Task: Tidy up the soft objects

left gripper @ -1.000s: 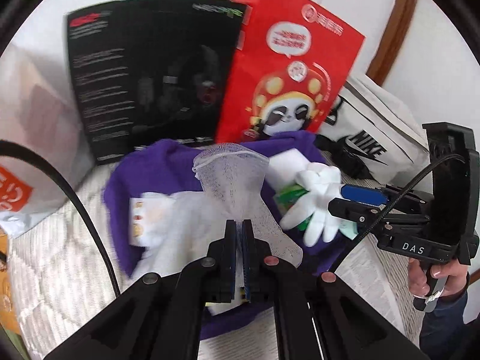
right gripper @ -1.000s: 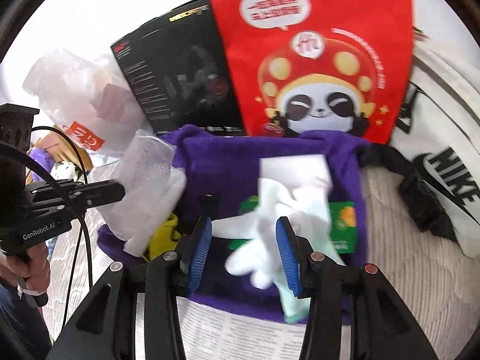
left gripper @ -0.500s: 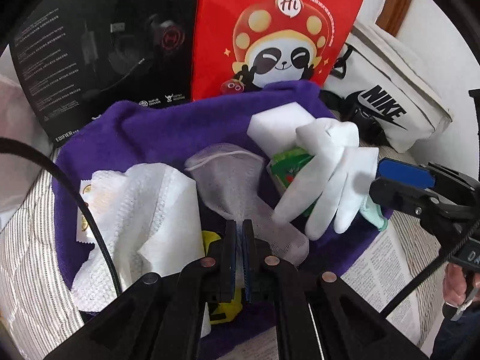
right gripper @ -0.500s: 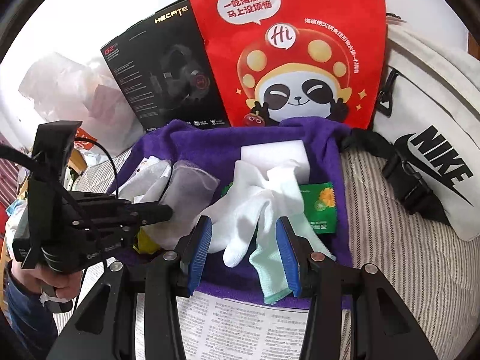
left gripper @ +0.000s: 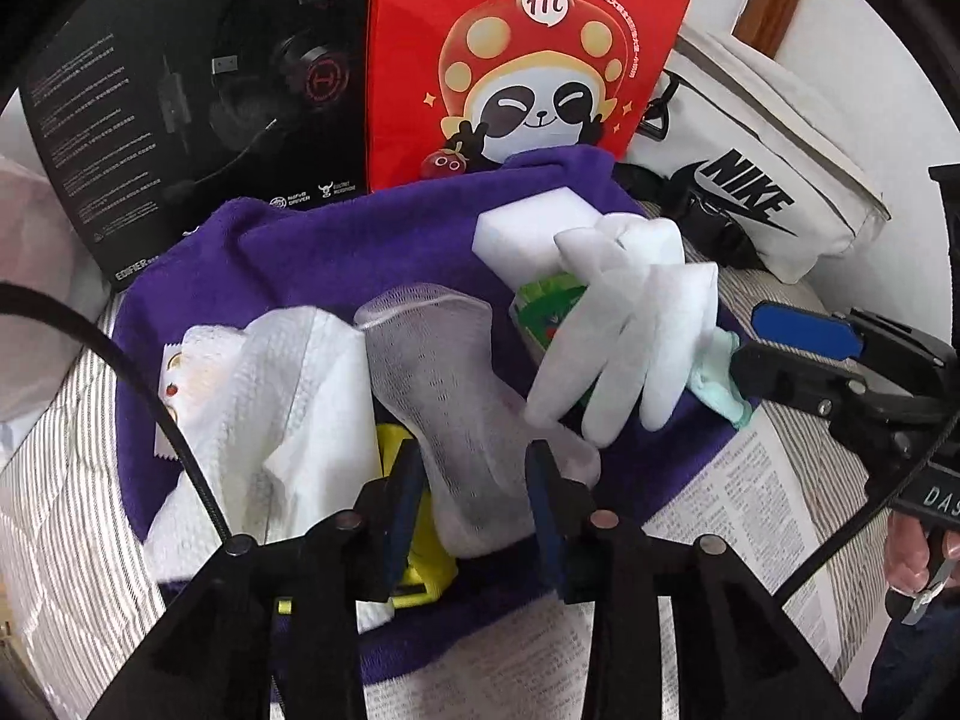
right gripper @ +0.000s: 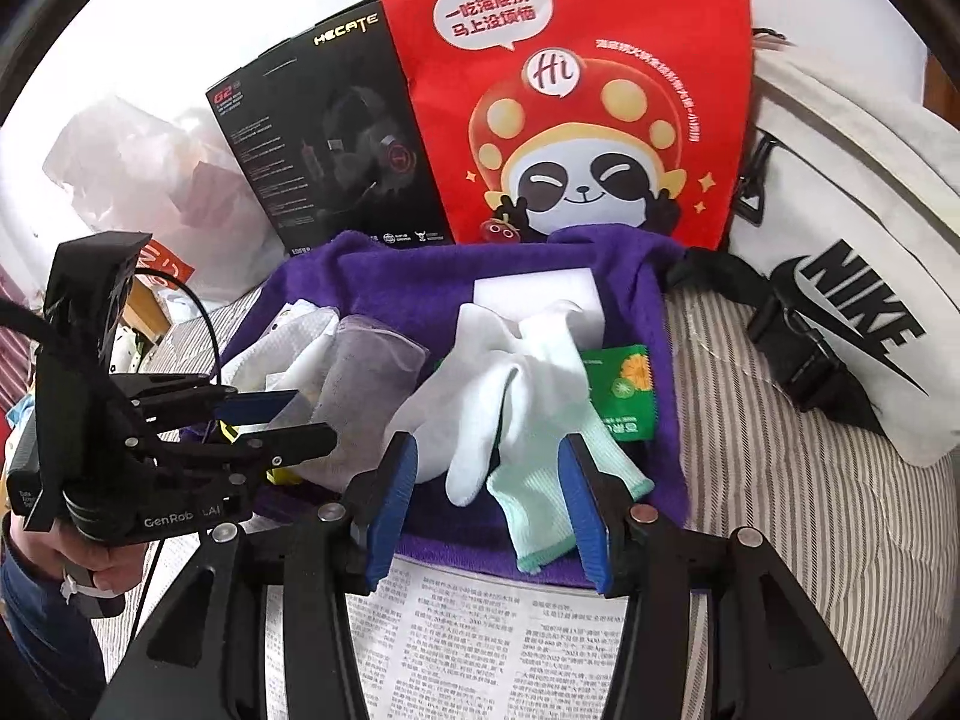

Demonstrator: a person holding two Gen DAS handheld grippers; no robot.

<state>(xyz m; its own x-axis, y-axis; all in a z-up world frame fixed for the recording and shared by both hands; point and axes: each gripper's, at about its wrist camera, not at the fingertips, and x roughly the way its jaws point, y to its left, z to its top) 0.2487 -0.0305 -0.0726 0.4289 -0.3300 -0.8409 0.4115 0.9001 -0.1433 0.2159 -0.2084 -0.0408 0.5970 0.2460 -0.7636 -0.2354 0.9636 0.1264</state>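
A purple towel (left gripper: pixel 336 252) lies spread on the striped bed. On it lie a white mesh sock (left gripper: pixel 468 396), a white paper towel (left gripper: pixel 282 396), a white glove (left gripper: pixel 630 336), a white sponge block (left gripper: pixel 534 228), a green packet (right gripper: pixel 624 396) and a yellow item (left gripper: pixel 420 564). My left gripper (left gripper: pixel 474 498) is open, its jaws on either side of the sock's lower end. My right gripper (right gripper: pixel 492 498) is open over the glove's (right gripper: pixel 510 390) mint cuff at the towel's (right gripper: pixel 420 276) front edge.
A red panda paper bag (right gripper: pixel 570 90) and a black headset box (right gripper: pixel 336 138) stand behind the towel. A white Nike bag (right gripper: pixel 852 252) lies to the right, a plastic bag (right gripper: pixel 138 168) to the left. A newspaper (right gripper: pixel 480 648) lies in front.
My left gripper has lowered the mesh sock onto the towel and opened, letting it go. My right gripper pulled back from the glove and stayed open.
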